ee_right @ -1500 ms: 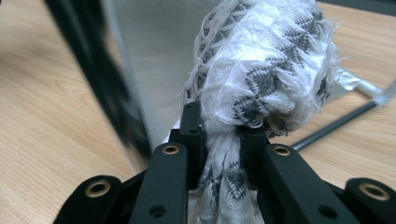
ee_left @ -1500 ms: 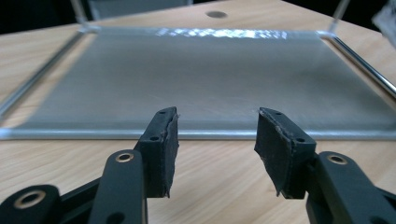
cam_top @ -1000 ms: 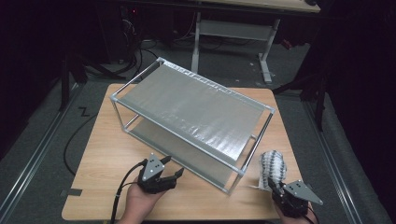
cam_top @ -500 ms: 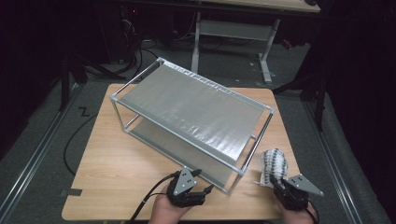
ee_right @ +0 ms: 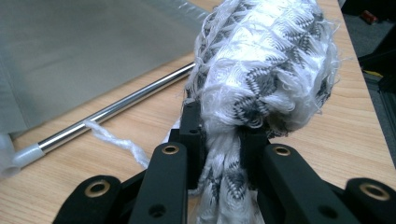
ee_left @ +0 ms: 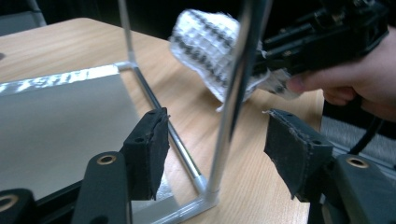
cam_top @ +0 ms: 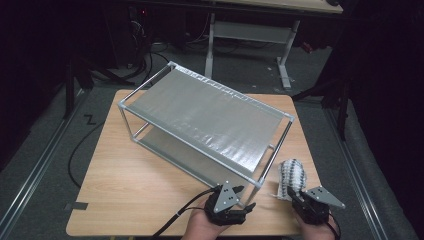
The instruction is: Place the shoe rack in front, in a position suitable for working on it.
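Left gripper (cam_top: 239, 204) slid over to the rack's near corner post (ee_left: 229, 116), jaws spread astride it and just starting to close, likely to steady the rack (cam_top: 210, 120); right gripper (cam_top: 296, 192), beside that post, pinches the woven cloth (cam_top: 291, 175).

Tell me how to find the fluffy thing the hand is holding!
Start at the big silver two-shelf metal rack on the light wooden table. Go to the rack's near right corner, where the right tool pinches a bunched white cloth with a black zigzag pattern. It is the only soft, frayed, woven thing there; everything nearby is hard metal, wood or black plastic.
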A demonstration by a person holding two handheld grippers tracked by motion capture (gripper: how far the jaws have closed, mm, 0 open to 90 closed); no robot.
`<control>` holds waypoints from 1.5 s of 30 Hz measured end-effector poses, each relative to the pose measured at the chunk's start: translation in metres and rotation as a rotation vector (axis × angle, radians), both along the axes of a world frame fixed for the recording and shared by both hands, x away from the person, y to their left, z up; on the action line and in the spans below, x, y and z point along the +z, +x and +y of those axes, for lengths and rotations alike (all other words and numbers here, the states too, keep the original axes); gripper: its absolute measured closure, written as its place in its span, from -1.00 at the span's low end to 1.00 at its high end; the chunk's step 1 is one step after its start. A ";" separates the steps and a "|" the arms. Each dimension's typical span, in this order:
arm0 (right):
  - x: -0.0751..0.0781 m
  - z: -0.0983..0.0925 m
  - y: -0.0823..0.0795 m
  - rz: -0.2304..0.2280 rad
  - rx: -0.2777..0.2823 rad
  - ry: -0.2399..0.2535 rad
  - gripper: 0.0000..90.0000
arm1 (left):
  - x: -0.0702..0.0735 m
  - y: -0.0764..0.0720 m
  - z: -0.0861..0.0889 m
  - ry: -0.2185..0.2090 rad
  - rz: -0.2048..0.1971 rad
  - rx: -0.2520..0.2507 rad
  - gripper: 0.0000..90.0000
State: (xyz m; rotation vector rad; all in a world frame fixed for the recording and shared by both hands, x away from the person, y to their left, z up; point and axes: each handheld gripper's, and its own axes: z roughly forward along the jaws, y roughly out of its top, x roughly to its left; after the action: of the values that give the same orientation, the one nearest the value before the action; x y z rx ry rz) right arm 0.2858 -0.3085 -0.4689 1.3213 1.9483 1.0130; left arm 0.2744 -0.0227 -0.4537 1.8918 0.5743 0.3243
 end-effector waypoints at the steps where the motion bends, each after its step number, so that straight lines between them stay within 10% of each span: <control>1: 0.000 0.000 0.001 -0.002 0.003 -0.008 0.72 | -0.001 0.000 -0.002 -0.005 0.003 -0.007 -0.06; 12: -0.002 0.005 0.005 0.013 0.018 -0.005 0.72 | 0.000 -0.001 -0.011 -0.037 -0.023 0.028 0.77; 21: 0.011 0.052 0.030 -0.012 0.130 -0.031 0.72 | -0.001 -0.016 0.006 -0.022 -0.054 -0.004 0.80; 27: -0.005 0.088 0.063 0.085 0.171 -0.065 0.72 | 0.000 -0.029 0.021 -0.015 -0.054 -0.028 0.80; 30: -0.021 0.090 0.071 0.165 0.150 -0.080 0.73 | 0.000 -0.033 0.030 -0.004 -0.066 -0.035 0.80; 45: -0.025 0.091 0.059 0.135 0.194 -0.108 0.75 | 0.003 -0.033 0.069 0.028 -0.061 0.024 0.80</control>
State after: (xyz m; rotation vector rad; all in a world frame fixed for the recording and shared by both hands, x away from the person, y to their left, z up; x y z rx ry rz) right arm 0.3447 -0.2178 -0.4936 1.1855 2.2354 0.9124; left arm 0.2418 0.0467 -0.4510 1.8961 0.5544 0.4067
